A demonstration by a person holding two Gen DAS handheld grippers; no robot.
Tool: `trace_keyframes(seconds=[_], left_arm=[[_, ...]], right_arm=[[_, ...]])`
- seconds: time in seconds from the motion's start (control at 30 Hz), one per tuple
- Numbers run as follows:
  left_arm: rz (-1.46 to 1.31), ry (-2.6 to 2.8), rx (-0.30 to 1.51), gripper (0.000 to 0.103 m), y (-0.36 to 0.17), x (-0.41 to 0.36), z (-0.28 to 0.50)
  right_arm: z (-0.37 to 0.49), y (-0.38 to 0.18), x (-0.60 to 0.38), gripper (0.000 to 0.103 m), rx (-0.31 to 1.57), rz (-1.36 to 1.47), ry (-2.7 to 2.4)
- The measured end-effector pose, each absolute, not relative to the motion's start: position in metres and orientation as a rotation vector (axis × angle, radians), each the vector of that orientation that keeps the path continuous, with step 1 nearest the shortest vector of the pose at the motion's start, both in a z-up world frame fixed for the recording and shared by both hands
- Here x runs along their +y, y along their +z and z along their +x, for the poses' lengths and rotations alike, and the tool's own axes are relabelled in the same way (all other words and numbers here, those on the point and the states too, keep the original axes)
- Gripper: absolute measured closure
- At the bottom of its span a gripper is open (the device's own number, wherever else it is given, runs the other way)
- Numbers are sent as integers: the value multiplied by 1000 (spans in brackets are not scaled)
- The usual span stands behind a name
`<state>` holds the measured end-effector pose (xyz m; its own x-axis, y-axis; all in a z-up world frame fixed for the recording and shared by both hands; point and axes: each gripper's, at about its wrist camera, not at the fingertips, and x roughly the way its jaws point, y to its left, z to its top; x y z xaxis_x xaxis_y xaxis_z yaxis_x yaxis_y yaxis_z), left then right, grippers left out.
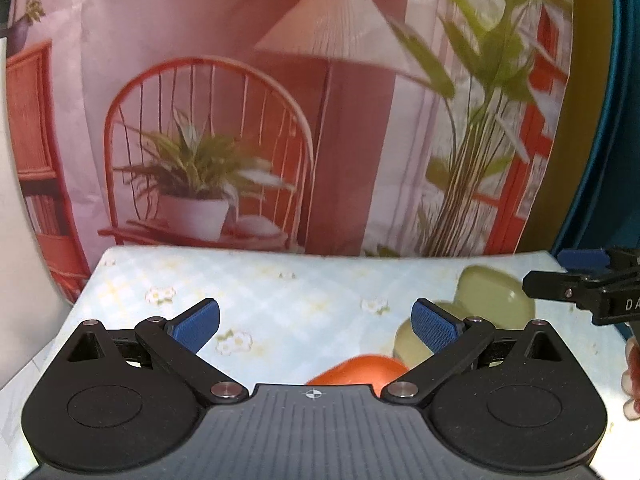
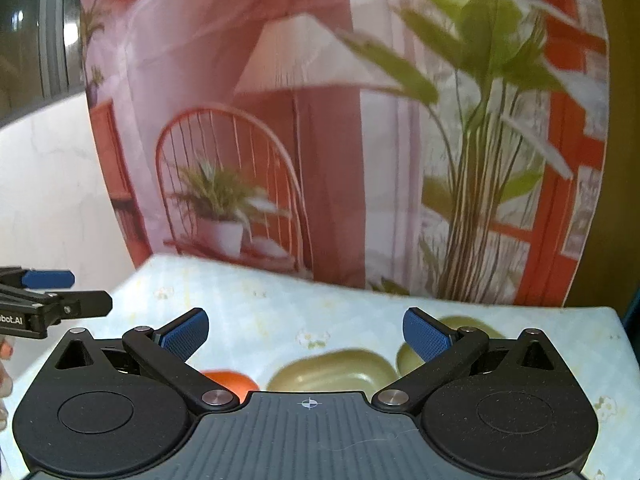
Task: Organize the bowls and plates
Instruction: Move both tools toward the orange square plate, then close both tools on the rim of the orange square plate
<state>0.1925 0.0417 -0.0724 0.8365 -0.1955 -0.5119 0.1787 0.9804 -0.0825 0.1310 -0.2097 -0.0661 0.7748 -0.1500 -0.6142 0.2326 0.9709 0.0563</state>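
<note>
Green glossy bowls [image 2: 336, 368] look rigid, light, slippery; grip a rim; left gripper [image 1: 316, 324] and right gripper [image 2: 306, 334] gape wide, empty

A printed fabric backdrop [image 1: 280, 100] is hung behind the table, on which a red wire-backed chair [image 1: 208, 152] with a white potted fern, a pleated cream floor lamp [image 1: 336, 20], a tall leafy plant [image 1: 480, 120] and a red-framed window are pictured. The table is covered by a pale blue checked floral cloth [image 1: 280, 292]. A white wall [image 2: 48, 200] is seen at the left.
</note>
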Motion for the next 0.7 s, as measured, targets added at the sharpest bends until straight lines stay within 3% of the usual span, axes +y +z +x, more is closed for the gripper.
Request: trace_keyframes(seconds=[0.37,0.53,0.7], left_arm=[[-24,-215,642,7,-106,47,201],[-20,-241,700,15,-124,48,201],[-41,-245,754,30,-142,51,204]], right_arm=[[144,-108,-213,1,786,87,-139],[148,-123,-206,14,849,90,-114],[158,-138,-198,30,939,101,-67]])
